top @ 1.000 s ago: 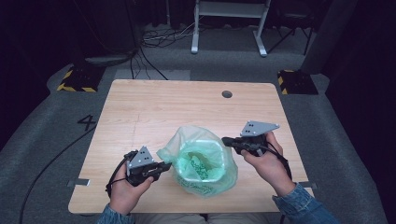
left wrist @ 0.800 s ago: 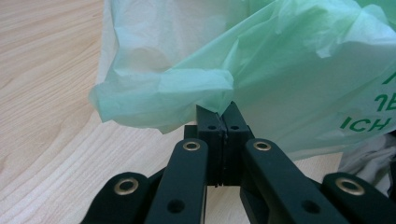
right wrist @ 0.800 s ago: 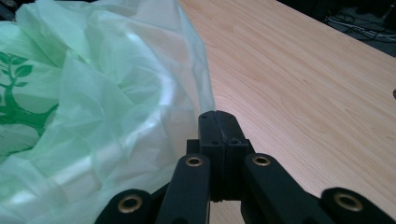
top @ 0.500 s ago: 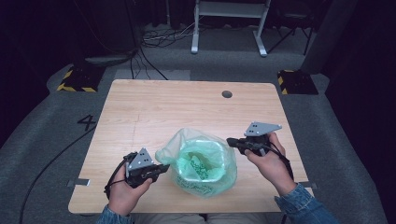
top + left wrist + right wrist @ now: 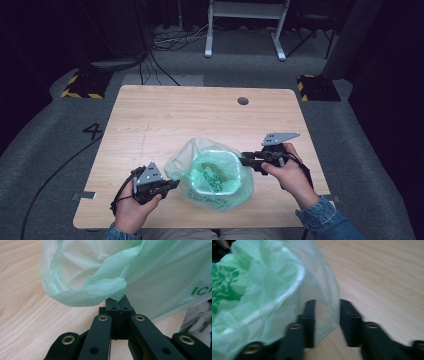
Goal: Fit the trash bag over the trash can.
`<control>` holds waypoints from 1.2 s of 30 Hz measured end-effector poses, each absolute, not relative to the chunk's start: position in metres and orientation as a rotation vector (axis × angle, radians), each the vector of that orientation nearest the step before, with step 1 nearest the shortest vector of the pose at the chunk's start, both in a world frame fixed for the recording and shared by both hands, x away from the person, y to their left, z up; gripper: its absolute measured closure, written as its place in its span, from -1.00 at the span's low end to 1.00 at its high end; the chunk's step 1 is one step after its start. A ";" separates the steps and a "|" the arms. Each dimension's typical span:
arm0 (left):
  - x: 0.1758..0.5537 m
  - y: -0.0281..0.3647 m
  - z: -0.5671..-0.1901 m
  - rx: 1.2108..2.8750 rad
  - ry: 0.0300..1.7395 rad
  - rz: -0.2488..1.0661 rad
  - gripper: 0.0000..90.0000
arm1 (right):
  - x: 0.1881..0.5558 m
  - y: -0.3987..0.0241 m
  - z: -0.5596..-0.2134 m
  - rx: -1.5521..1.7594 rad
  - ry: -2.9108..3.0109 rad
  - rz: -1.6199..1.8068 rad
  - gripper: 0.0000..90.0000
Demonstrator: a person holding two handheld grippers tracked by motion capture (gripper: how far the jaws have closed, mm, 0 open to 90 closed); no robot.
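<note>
Your left tongs [image 5: 172,184] sit near the tabletop's [image 5: 200,115] front edge, left of centre, with the jaws pressed fully together. In the left gripper view a pinch of the green plastic bag [image 5: 212,172] is clamped between the jaw tips, and the film rises crumpled from that pinch.

Your right tongs [image 5: 244,159] reach in from the right edge side, level with the bag's rim. Their jaws have just been opening and now stand slightly apart. In the right gripper view, which is blurred, a fold of the bag's wall lies in the gap between them; the film hangs close to one jaw and clear of the other, so the pads do not press on it.

The bag sits on the front half of the tabletop, about midway between the left and right edges. It lines a pale container [image 5: 212,170] whose rim shows through the film in the high view. The bag's mouth is open upward. Green print marks its front face.

A round hole [image 5: 243,101] lies near the tabletop's far edge.
</note>
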State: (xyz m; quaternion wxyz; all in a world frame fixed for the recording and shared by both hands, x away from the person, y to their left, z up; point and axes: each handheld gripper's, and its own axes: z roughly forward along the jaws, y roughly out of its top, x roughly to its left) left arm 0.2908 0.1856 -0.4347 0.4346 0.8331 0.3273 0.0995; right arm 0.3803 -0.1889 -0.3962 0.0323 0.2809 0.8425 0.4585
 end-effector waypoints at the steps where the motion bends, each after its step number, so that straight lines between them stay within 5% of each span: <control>1: 0.291 0.185 -0.436 2.076 0.814 0.246 1.00 | 0.380 -0.188 -0.396 0.851 2.602 1.419 0.95; 26: 0.299 0.190 -0.466 2.160 0.878 0.144 0.99 | 0.383 -0.191 -0.437 0.875 2.624 1.103 1.00; 28: 0.297 0.192 -0.465 2.168 0.880 0.157 0.88 | 0.381 -0.194 -0.436 0.879 2.610 1.102 1.00; 29: 0.294 0.194 -0.463 2.152 0.892 0.184 0.68 | 0.379 -0.196 -0.435 0.892 2.604 1.112 0.99; 32: 0.287 0.199 -0.453 2.110 0.883 0.209 0.44 | 0.373 -0.203 -0.427 0.869 2.537 1.158 0.42; 36: 0.278 0.199 -0.438 2.083 0.840 0.234 0.18 | 0.358 -0.212 -0.413 0.844 2.477 1.197 0.03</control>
